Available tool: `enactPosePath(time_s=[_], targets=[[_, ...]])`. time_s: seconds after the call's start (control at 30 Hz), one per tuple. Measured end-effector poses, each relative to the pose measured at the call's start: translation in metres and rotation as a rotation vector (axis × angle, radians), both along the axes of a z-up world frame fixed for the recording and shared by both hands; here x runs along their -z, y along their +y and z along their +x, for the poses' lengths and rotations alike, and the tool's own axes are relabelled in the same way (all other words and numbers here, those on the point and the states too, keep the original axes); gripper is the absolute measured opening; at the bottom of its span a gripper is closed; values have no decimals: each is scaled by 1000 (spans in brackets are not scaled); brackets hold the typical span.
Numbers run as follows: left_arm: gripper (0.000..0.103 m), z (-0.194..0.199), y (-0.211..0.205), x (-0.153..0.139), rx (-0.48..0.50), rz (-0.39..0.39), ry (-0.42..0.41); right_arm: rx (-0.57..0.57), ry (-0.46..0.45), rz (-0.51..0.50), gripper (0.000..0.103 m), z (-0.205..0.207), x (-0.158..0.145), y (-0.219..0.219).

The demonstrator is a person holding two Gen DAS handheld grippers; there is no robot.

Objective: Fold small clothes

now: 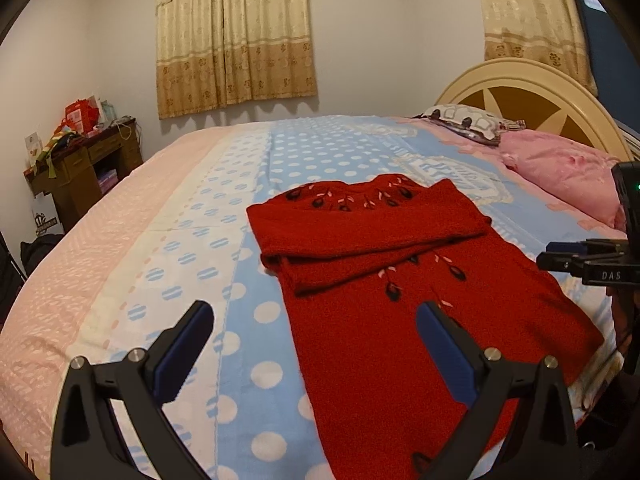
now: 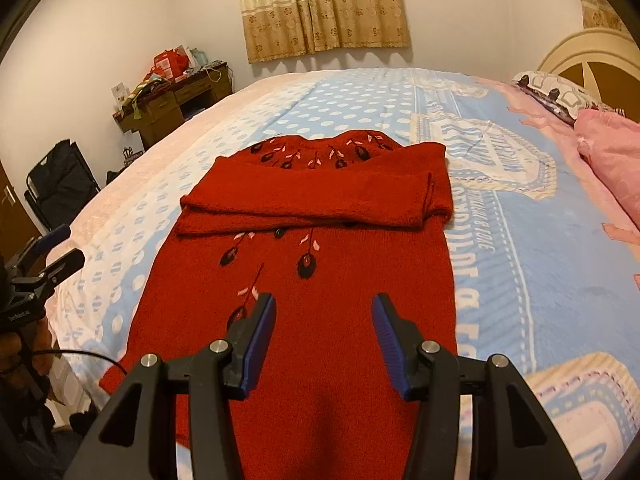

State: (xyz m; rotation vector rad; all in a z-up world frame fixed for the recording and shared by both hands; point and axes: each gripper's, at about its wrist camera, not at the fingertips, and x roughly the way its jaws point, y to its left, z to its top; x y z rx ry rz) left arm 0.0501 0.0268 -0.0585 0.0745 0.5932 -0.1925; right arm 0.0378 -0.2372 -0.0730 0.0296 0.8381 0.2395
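Observation:
A red knit sweater (image 1: 400,264) with dark and pink leaf embroidery lies flat on the bed, both sleeves folded across its chest; it also shows in the right wrist view (image 2: 320,248). My left gripper (image 1: 316,320) is open and empty, hovering over the sweater's left edge near the hem. My right gripper (image 2: 323,312) is open and empty, above the sweater's lower middle. The right gripper also shows at the right edge of the left wrist view (image 1: 560,254). The left gripper shows at the left edge of the right wrist view (image 2: 60,248).
The bed's sheet (image 2: 500,240) is blue with white dots and pink borders. Pink pillows (image 1: 560,168) and a patterned pillow (image 1: 468,120) lie by the cream headboard (image 1: 532,92). A cluttered wooden desk (image 1: 80,160) stands at the far left wall. A dark bag (image 2: 60,184) sits beside the bed.

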Motion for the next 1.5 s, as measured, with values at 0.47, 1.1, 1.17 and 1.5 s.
enactPosePath(time_s=[0.47, 1.1, 1.17, 1.5], targets=[[103, -37, 6, 29, 35, 45, 123, -18, 32, -17, 52, -40, 15, 0], [63, -31, 19, 102, 108, -129, 474, 59, 63, -29, 52, -73, 29, -38], [62, -32, 20, 108, 111, -160, 508, 65, 69, -30, 52, -74, 31, -40], [45, -44, 8, 101, 186, -168, 514, 74, 96, -33, 52, -82, 40, -50]])
